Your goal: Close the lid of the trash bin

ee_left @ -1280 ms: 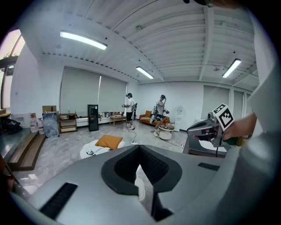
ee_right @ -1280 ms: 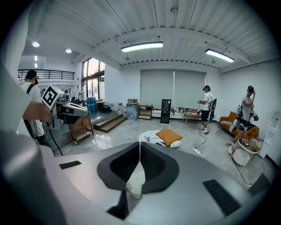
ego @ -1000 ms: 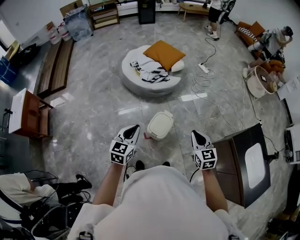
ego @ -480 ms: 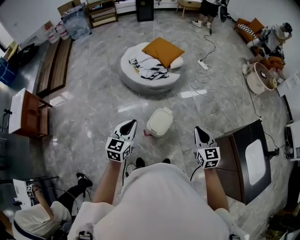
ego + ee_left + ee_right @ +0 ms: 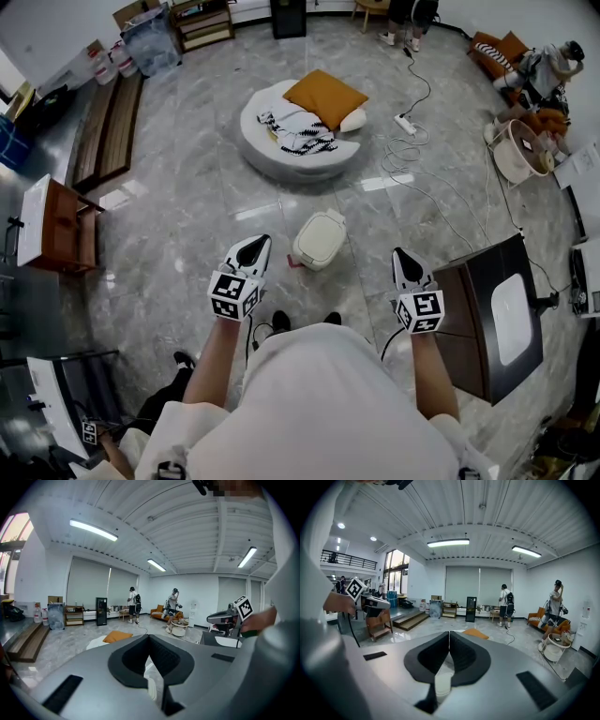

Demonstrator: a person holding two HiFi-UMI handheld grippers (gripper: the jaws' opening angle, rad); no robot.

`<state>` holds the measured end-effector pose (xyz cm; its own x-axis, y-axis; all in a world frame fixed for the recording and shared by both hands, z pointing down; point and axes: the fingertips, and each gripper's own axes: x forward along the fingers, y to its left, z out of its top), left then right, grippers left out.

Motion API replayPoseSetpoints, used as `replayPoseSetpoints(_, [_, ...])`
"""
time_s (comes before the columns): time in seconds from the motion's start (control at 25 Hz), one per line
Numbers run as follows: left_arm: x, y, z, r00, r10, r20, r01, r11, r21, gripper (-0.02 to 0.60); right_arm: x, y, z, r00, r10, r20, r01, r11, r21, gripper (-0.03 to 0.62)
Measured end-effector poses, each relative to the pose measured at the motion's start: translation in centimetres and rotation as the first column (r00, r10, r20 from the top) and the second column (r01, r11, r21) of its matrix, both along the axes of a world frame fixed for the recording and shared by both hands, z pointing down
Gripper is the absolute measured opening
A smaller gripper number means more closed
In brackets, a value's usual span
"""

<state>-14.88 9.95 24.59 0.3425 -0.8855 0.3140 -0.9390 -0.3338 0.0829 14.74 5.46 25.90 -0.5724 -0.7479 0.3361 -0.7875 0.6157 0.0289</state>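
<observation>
The white trash bin (image 5: 319, 239) stands on the grey marble floor just ahead of my feet, with its lid lying flat on top. My left gripper (image 5: 255, 243) hovers to the bin's left with its jaws together and nothing held. My right gripper (image 5: 402, 254) hangs to the bin's right, farther off, also shut and empty. In the left gripper view the closed left gripper (image 5: 149, 636) points across the room. In the right gripper view the right gripper (image 5: 449, 633) is likewise closed. Neither gripper touches the bin.
A dark cabinet (image 5: 487, 319) stands close by my right gripper. Beyond the bin lie a round grey cushion bed (image 5: 281, 155) with an orange pillow (image 5: 323, 94), and a white cable (image 5: 422, 183) with a power strip. A wooden side table (image 5: 56, 230) stands at left. People stand at the far wall.
Both grippers stay shut and have drifted slightly apart and up in the head view. The person at the lower left has moved mostly out of the picture.
</observation>
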Motion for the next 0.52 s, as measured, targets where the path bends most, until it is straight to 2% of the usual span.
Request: replayPoseSetpoints(0.52, [0.11,0.89,0.57,1.0,0.003,-0.001,-0.003,1.0,-0.006,0.017,-0.1,0.6,0.26,1.0,-0.002,0.003,0.002,1.0,0.001,0.031])
